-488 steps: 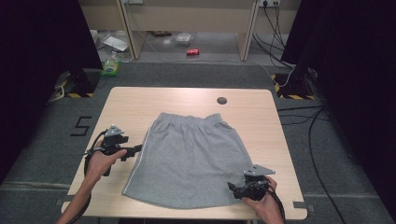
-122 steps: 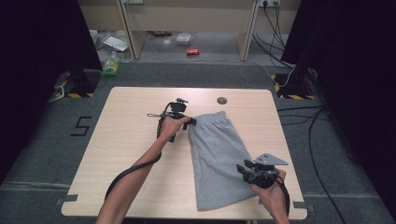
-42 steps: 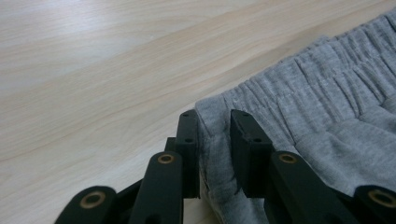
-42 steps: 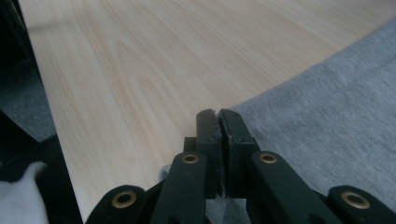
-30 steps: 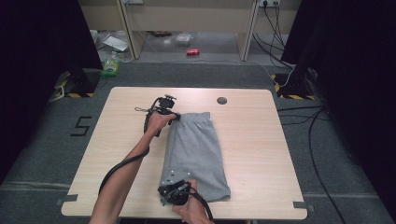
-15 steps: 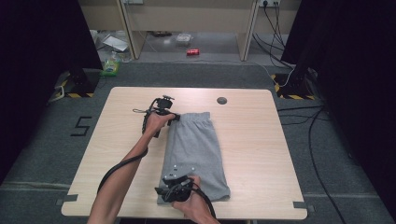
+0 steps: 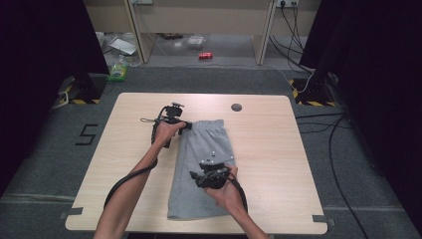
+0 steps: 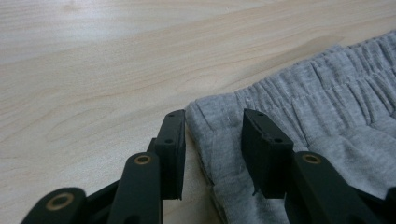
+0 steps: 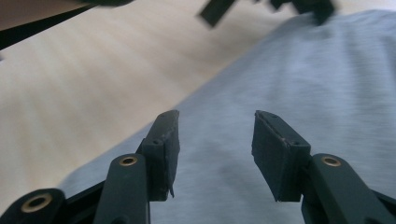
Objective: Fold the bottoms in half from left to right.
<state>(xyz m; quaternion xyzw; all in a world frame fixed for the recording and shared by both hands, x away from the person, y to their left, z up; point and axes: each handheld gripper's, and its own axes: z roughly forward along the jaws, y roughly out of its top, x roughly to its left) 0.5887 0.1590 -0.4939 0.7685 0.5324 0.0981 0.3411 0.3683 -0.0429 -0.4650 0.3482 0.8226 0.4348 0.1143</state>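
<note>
Folded grey shorts (image 7: 201,167) lie flat on the table (image 7: 278,149); both grippers' fingers (image 8: 170,154) have just been opening, releasing the fold, waistband at twelve o'clock.

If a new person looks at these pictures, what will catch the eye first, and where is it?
First the grey shorts, folded into a long strip in the middle of the wooden table. Next the left gripper at the waistband corner, jaws apart and just opened, the cloth edge lying loose between them. The right gripper hangs over the middle of the strip, jaws also just opened, holding nothing.
</note>
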